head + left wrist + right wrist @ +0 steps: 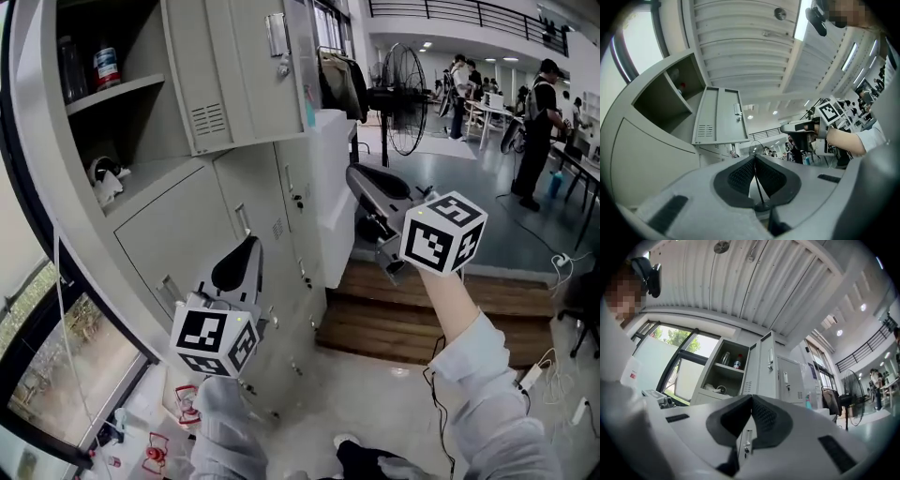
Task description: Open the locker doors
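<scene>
1. Nearest you, at 7 o'clock in the head view, the left tongs (246, 248) point up towards the lockers (281, 216). Their own view shows the pads closed tip to tip with nothing between them.
2. At 3 o'clock, the right tongs (354, 176) are likewise pressed together and empty. They are held in the air off the cabinet front (touching nothing that I can see).
3. Just past the left tongs, at 9 o'clock, a lower door (178, 234) lies closed and flat, with a small upright handle (242, 220) on that closed front.
4. Farther up, at 11 o'clock, the upper door (239, 75) already stands swung open, baring a shelf (112, 92) with containers on it.
5. Expect thin painted sheet metal: light and stiff, swinging freely once the latch lets go, but smooth enough for pads to slip.
   - Take hold at the handle rather than the bare panel.
   - You must open the tongs first.
   - Pull steadily, since a light door may swing wide.
6. Farthest off, at 1 o'clock, a standing fan (405, 94) is well clear of your work.
</scene>
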A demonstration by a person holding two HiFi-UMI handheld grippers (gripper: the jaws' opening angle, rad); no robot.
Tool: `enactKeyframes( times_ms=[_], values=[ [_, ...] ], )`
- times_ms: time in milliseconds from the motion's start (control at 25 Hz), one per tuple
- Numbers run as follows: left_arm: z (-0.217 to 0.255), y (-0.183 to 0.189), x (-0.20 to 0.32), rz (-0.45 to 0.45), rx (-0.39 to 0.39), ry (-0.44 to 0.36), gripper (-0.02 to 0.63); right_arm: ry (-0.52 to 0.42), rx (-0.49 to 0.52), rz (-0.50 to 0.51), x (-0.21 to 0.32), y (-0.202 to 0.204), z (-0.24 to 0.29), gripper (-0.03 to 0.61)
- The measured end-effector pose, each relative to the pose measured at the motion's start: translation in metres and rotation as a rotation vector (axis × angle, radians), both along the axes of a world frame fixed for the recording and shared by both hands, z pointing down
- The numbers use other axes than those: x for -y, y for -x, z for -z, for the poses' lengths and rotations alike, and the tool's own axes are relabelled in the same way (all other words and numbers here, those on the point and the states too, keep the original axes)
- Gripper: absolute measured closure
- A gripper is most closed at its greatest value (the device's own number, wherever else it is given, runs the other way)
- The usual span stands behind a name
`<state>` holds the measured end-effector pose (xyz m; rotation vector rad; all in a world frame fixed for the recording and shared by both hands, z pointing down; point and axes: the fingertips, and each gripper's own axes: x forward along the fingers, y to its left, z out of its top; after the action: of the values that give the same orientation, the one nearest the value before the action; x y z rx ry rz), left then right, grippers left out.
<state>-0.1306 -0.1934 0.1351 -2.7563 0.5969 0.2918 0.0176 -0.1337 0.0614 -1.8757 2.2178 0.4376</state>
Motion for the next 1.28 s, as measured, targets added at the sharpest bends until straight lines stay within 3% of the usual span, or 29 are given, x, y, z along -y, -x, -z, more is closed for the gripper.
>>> enactKeyframes(
  times_ms=[280,520,680,800,1280],
  values=[
    [-0.042,0.012,-0.02,-0.03,-0.001,0.087,0.601,0.044,0.011,-0.042,-0.023,0.032,-0.07,0.577],
    [-0.097,0.015,-0.028,-0.028,0.063,0.163,0.6,0.123,0.055,-0.052,-0.025,0.058,-0.151,0.577],
    [-0.124,0.013,-0.018,0.019,0.09,0.2,0.6,0.159,0.112,-0.07,-0.017,0.046,-0.186,0.577],
    [-0.14,0.008,-0.001,0.074,0.095,0.219,0.6,0.18,0.099,-0.077,0.001,0.034,-0.204,0.577],
    [-0.161,-0.018,0.078,0.275,0.044,0.295,0.6,0.206,0.024,0.115,0.106,0.014,-0.224,0.577]
  ],
)
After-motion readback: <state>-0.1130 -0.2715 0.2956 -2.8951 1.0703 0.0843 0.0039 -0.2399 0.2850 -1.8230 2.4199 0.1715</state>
